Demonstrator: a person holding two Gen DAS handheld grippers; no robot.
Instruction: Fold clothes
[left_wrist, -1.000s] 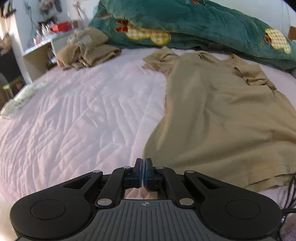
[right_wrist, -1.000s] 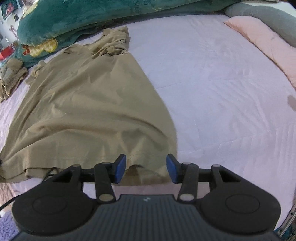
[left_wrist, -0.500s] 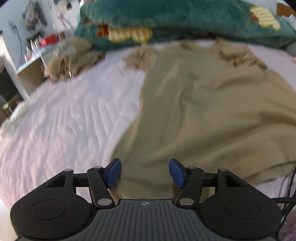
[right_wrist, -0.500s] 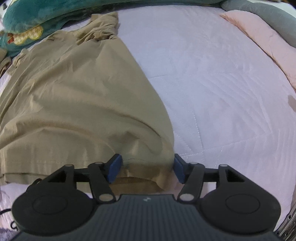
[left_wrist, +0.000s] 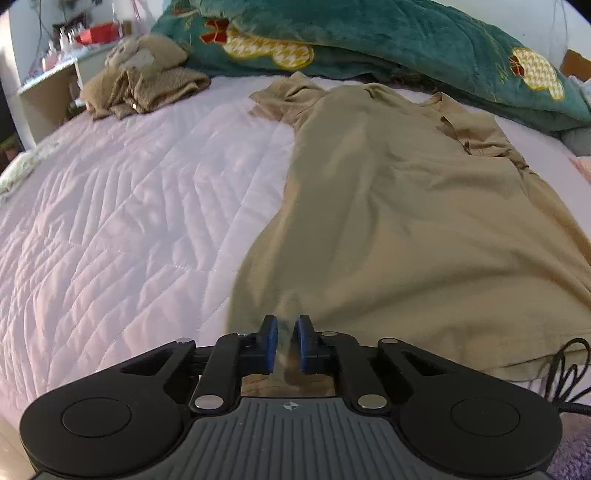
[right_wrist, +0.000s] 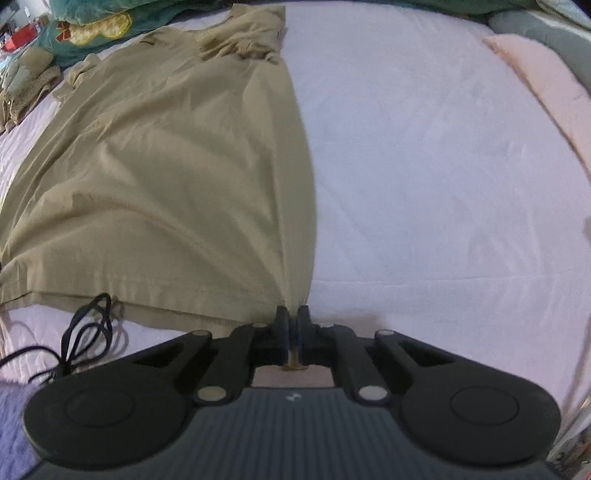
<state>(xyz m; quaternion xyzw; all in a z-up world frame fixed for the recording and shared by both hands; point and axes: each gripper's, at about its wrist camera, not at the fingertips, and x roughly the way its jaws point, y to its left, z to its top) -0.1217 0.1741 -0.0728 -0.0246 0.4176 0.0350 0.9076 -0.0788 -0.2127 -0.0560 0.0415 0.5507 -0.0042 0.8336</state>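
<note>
A tan shirt (left_wrist: 406, 221) lies spread flat on the pale pink quilted bed (left_wrist: 129, 221), collar end far, hem near. My left gripper (left_wrist: 285, 343) is at the hem's near left corner. Its jaws are closing, with bunched cloth pinched between the blue pads, and creases run into them. In the right wrist view the same shirt (right_wrist: 166, 166) fills the left half. My right gripper (right_wrist: 292, 328) is shut on the hem's near right corner, where folds converge into the pads.
A teal blanket (left_wrist: 369, 37) is heaped along the far side. A pile of brown clothes (left_wrist: 144, 85) and a white shelf (left_wrist: 48, 85) are far left. A black cable (right_wrist: 85, 332) lies by the hem. A pink pillow (right_wrist: 546, 85) lies far right.
Both grippers opened wide over the hem and have closed on it. The left one slid right from the bare quilt onto the shirt's corner; the right one tipped down onto its corner.
</note>
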